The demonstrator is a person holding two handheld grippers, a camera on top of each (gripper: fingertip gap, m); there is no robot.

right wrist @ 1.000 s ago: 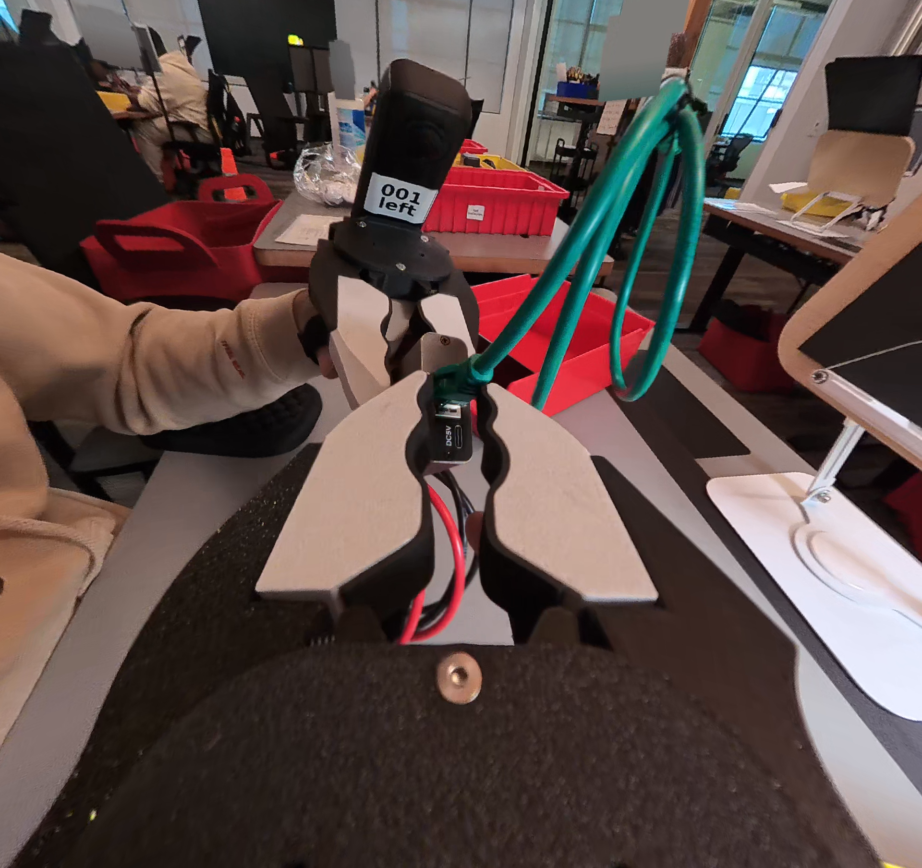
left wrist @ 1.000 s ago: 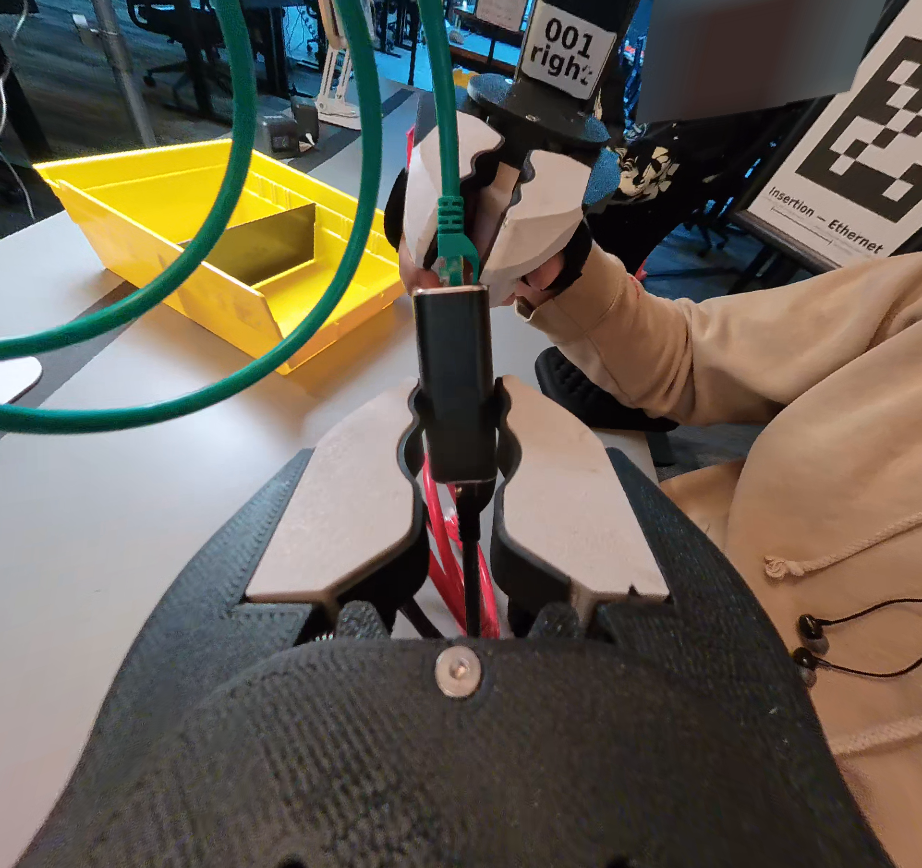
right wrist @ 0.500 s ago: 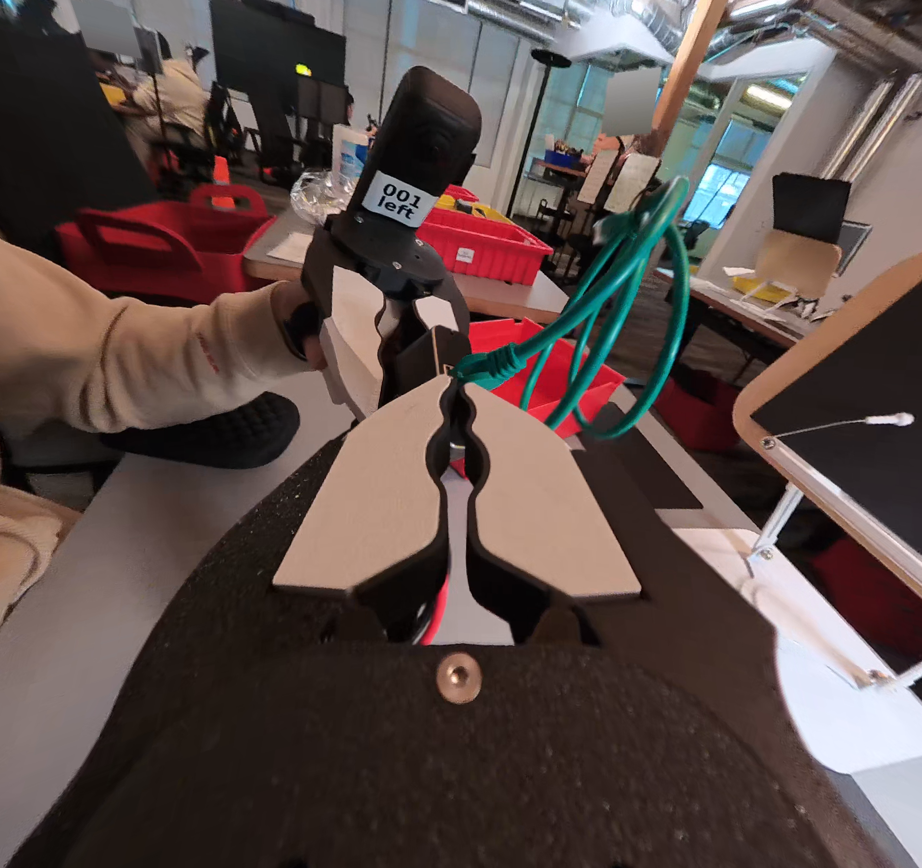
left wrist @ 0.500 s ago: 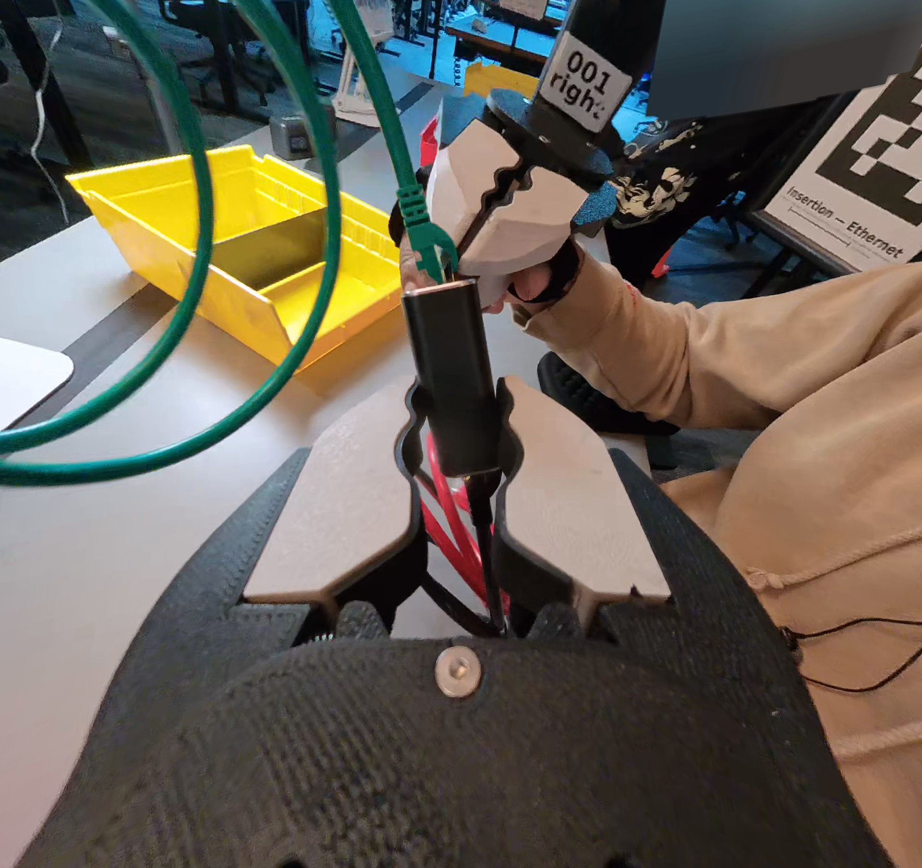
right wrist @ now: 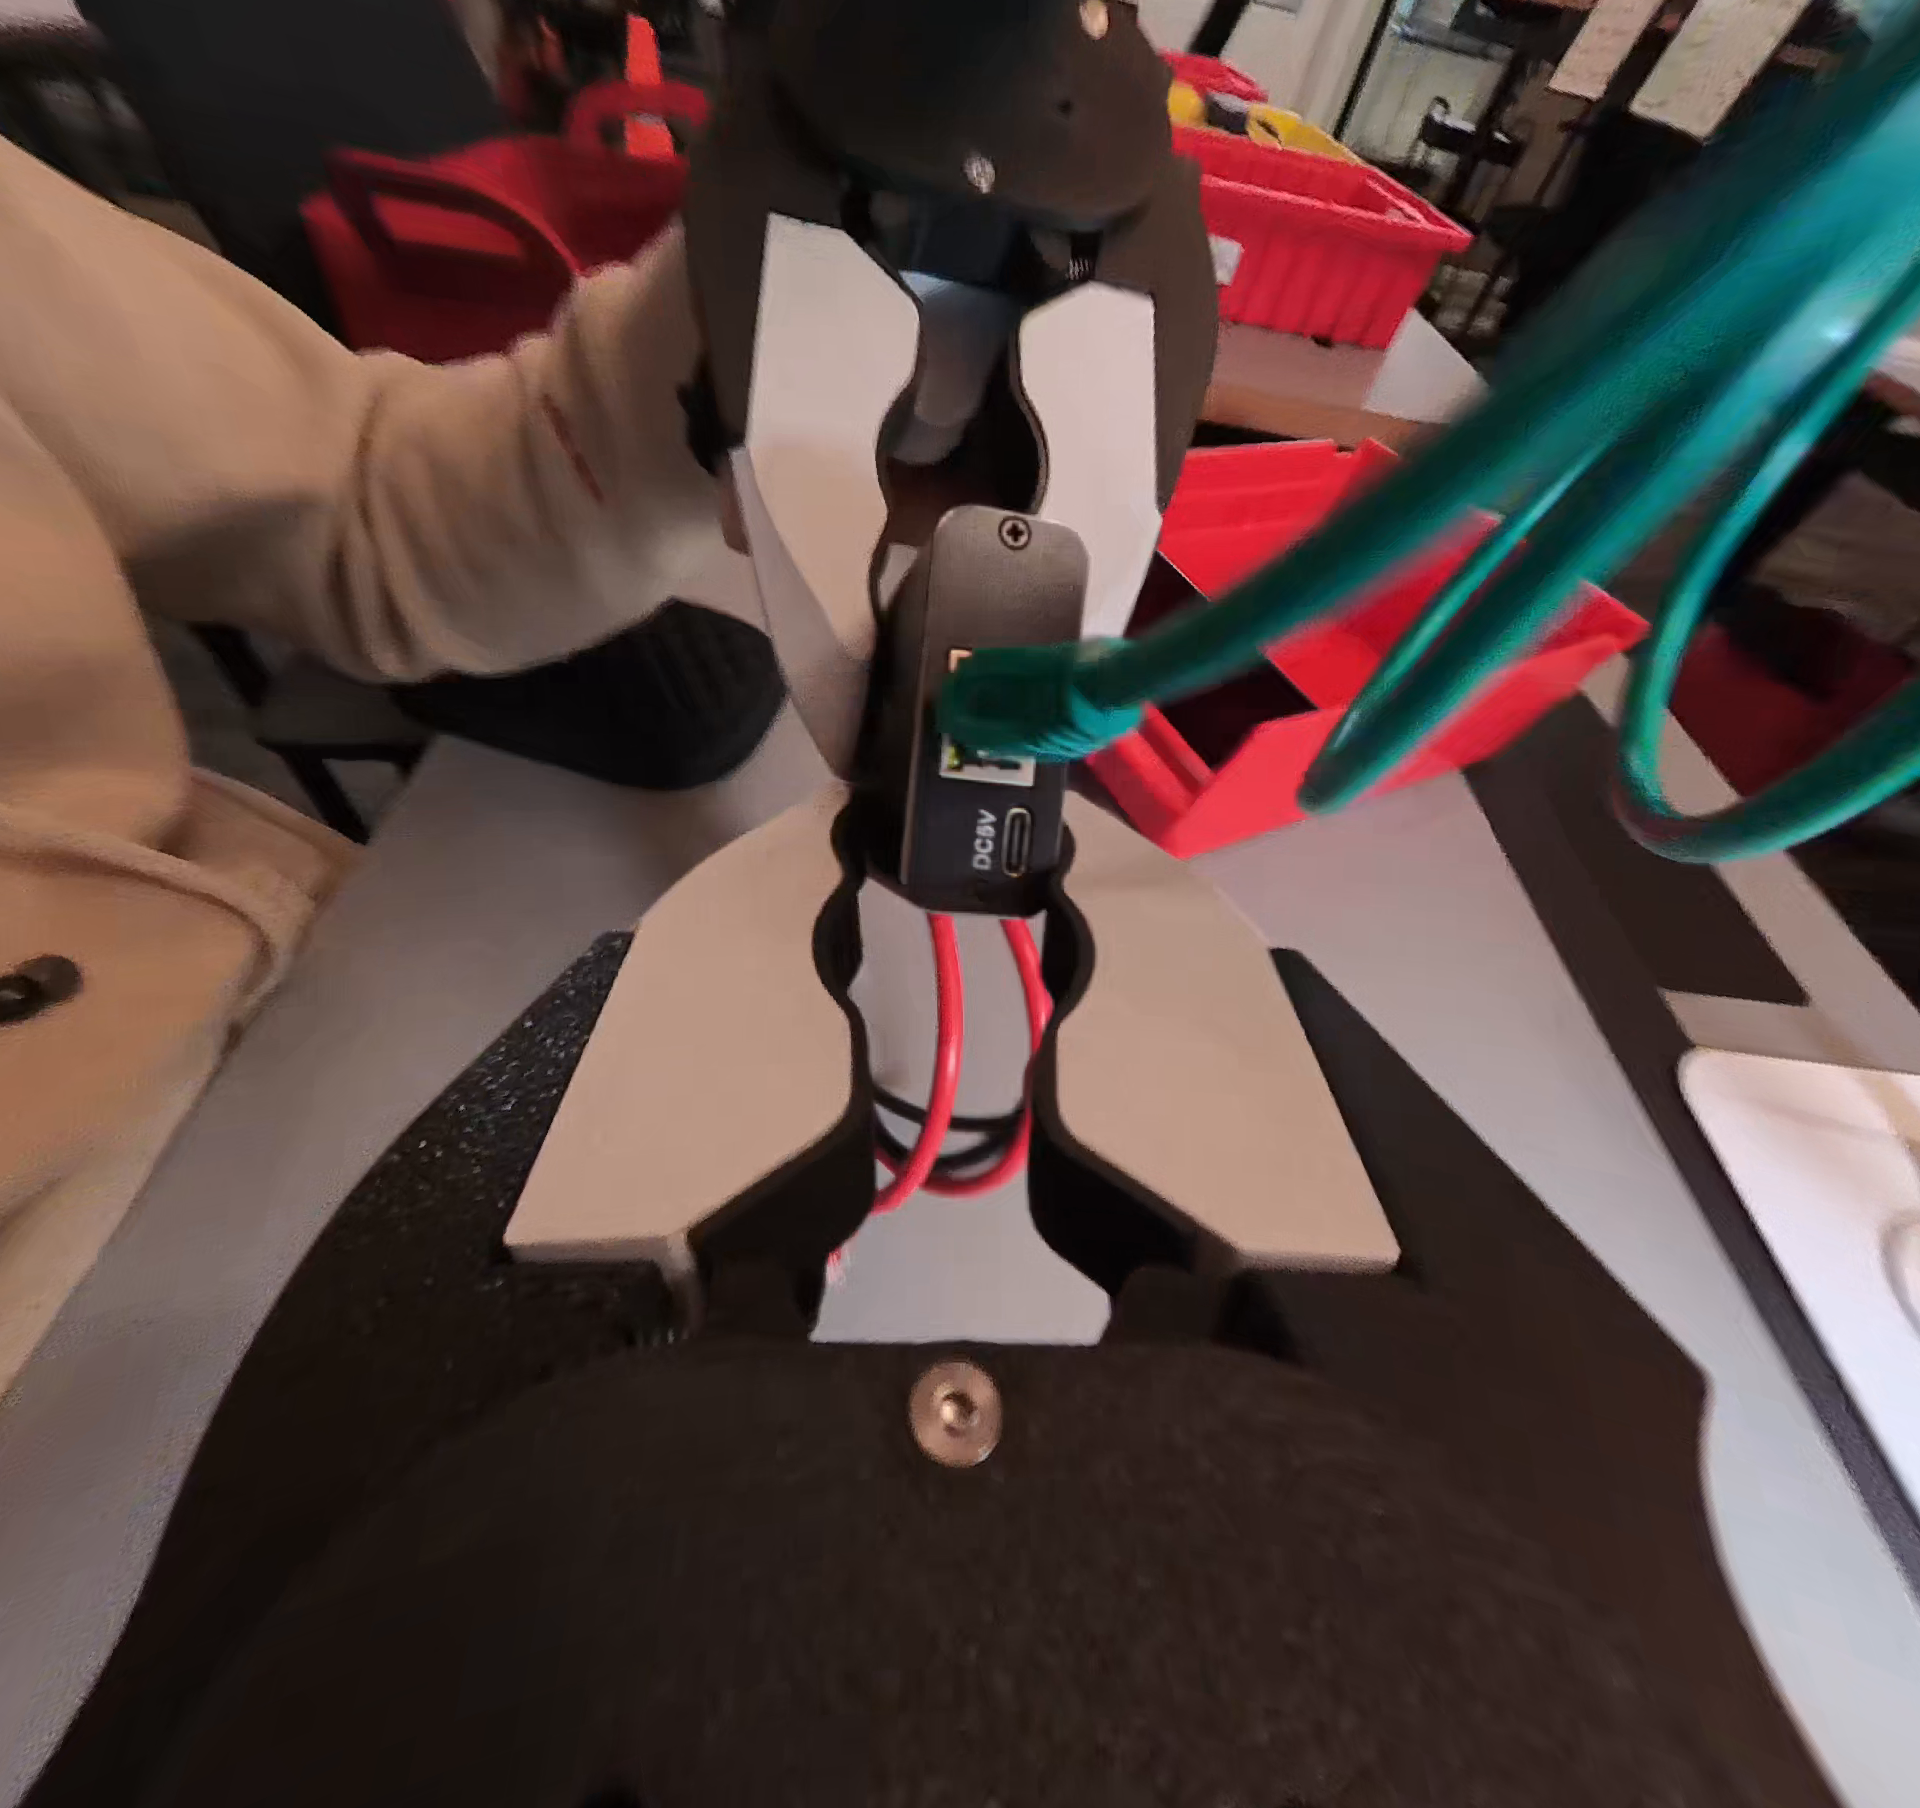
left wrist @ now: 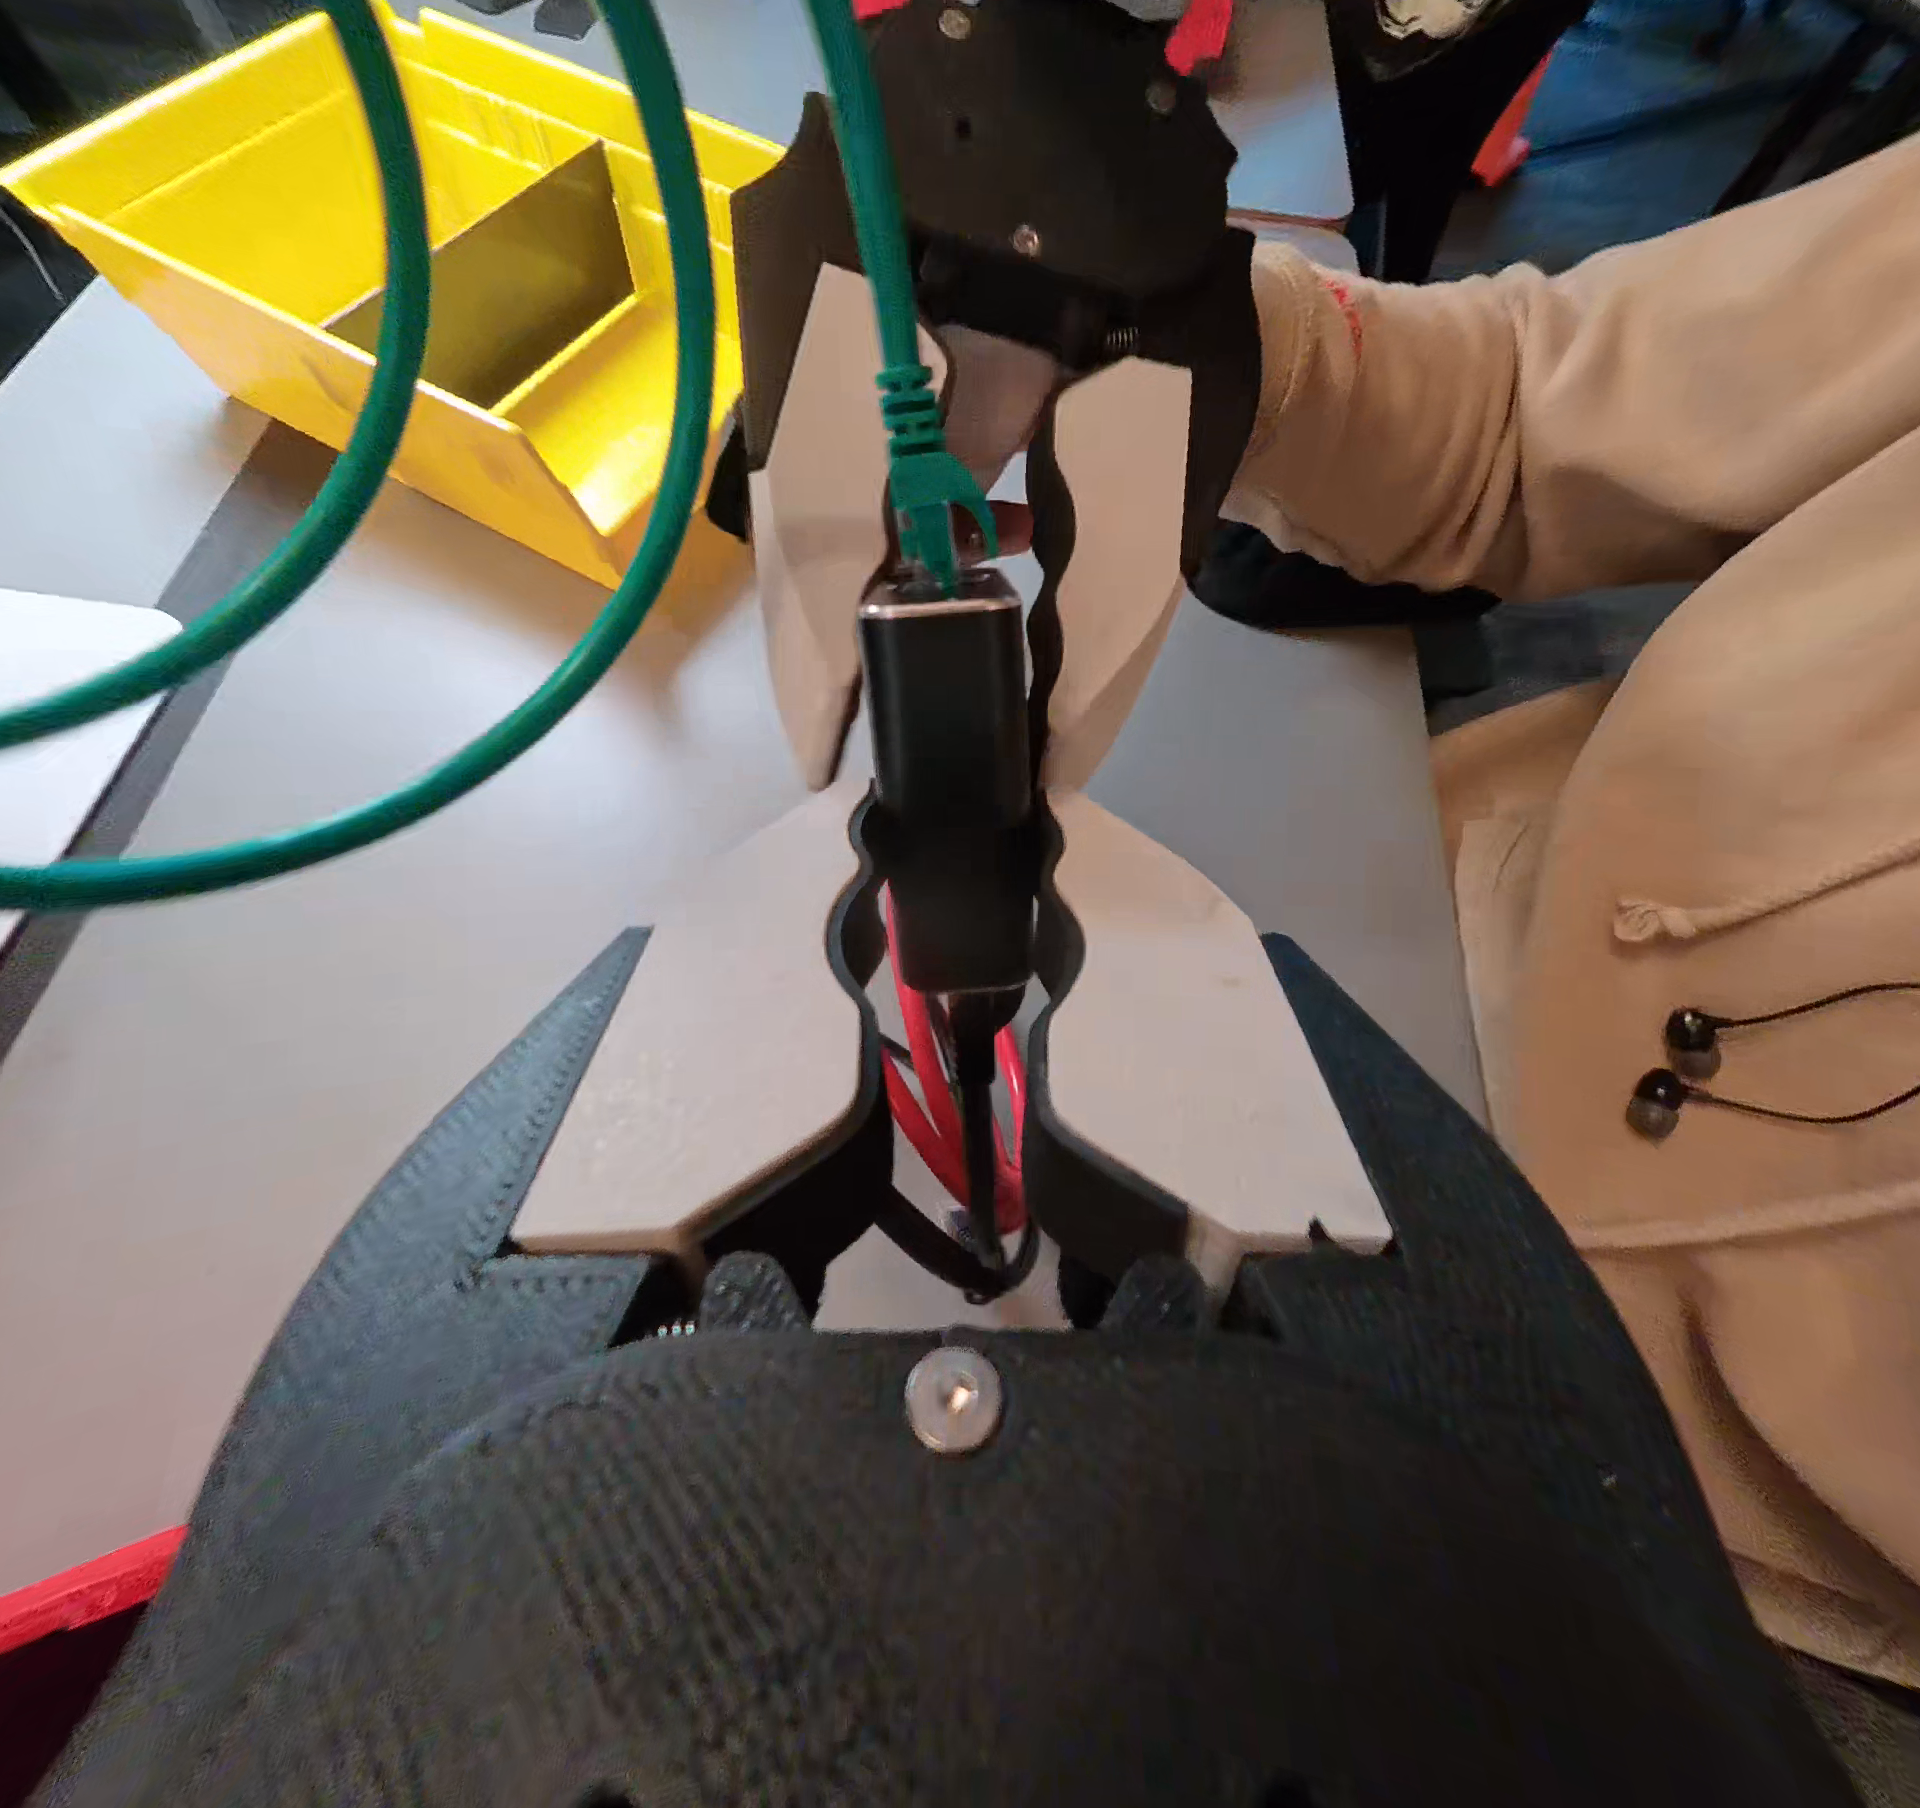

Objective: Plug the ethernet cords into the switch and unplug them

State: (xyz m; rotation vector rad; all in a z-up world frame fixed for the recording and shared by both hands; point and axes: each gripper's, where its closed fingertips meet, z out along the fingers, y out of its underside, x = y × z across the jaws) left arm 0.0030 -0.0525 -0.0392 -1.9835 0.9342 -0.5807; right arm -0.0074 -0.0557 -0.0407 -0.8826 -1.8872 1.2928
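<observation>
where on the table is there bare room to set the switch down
Bare grey tabletop between the yellow plastic bin and the left gripper. Crowded ahead: small black switch, green ethernet cord, right gripper.

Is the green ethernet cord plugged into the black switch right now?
Yes, in the left wrist view the green ethernet cord's plug sits in the port at the far end of the black switch.

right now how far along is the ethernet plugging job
Done: the green cord's plug sits in the switch. In hand: the left gripper clamps the switch, and the right gripper is open, off the plug. Left: the red cord loops below, no end seen plugged; then unplugging.
</observation>
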